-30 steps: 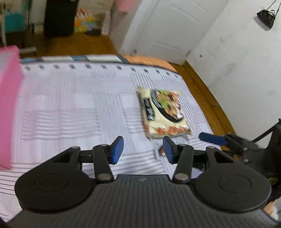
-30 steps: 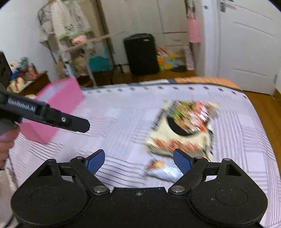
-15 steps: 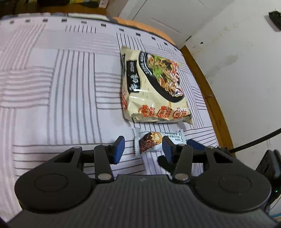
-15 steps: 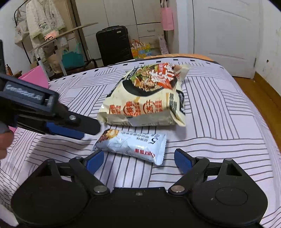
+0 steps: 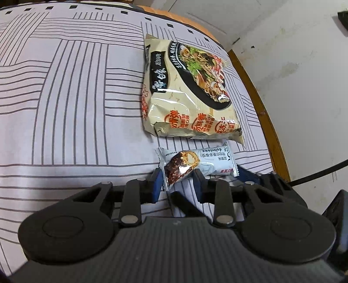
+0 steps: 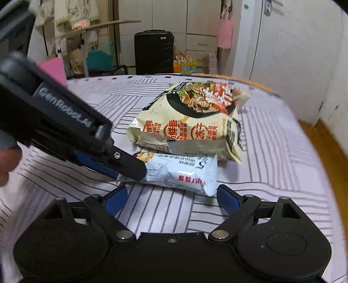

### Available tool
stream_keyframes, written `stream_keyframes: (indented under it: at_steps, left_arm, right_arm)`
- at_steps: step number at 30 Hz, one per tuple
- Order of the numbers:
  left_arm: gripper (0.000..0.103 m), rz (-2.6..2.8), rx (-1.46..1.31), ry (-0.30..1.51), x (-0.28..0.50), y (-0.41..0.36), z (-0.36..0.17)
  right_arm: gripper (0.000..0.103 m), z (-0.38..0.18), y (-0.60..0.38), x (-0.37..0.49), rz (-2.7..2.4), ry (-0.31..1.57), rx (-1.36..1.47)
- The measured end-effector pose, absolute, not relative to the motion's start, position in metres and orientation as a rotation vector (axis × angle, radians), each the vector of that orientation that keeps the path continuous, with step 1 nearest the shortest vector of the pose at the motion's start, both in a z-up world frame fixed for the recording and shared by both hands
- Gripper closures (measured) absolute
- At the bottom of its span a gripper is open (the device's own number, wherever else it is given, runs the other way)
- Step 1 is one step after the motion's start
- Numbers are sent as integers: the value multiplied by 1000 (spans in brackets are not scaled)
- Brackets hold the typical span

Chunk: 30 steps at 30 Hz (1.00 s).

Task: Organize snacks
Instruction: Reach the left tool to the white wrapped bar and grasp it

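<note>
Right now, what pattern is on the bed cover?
Pale lilac bed cover with dark stripe blocks; left wrist view.

Left tongs point(image 6: 130, 167) hide the snack bar's point(image 6: 180, 172) near end — grip unclear.

You're working over a bed spread with a pale lilac sheet point(image 6: 271, 156) crossed by blocks of dark stripes. Beyond its far edge stands a black hard-shell suitcase point(image 6: 154, 52) against pale cupboard doors point(image 6: 195, 19). To your right, a white panelled door point(image 6: 289, 43) sits beside an orange-brown wooden floor point(image 6: 326, 150). To the left, a cluttered clothes rack point(image 6: 74, 24) holds light garments, with a teal bag point(image 6: 99, 58) below. A scuffed white wall point(image 5: 293, 71) meets a wooden skirting board point(image 5: 261, 104).
</note>
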<state>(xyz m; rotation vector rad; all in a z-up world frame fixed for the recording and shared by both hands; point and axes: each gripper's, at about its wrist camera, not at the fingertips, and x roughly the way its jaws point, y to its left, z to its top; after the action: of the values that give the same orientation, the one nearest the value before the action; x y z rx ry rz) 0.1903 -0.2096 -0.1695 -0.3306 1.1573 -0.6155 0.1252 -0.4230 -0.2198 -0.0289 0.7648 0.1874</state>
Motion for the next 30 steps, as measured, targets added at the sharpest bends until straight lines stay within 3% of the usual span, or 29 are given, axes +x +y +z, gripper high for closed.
stream_keyframes:
  at_steps: [11,15,21,30]
  left_arm:
    - [70,-643,-384,1163,197,-202,-174]
    - [63,-635,-396,1154,200,-200,-172]
    - [68,-633,-338,1129,198,-213,-169]
    - [66,-603,-242,1121,181,-200,-144]
  right_arm:
    - [4,-221,-422,130,232,745,-95]
    - [4,-219,-422,137,252,756,-106]
    - [9,-215,-408,139,237,761,-81]
    - [8,-189,-377,124,239,778,20]
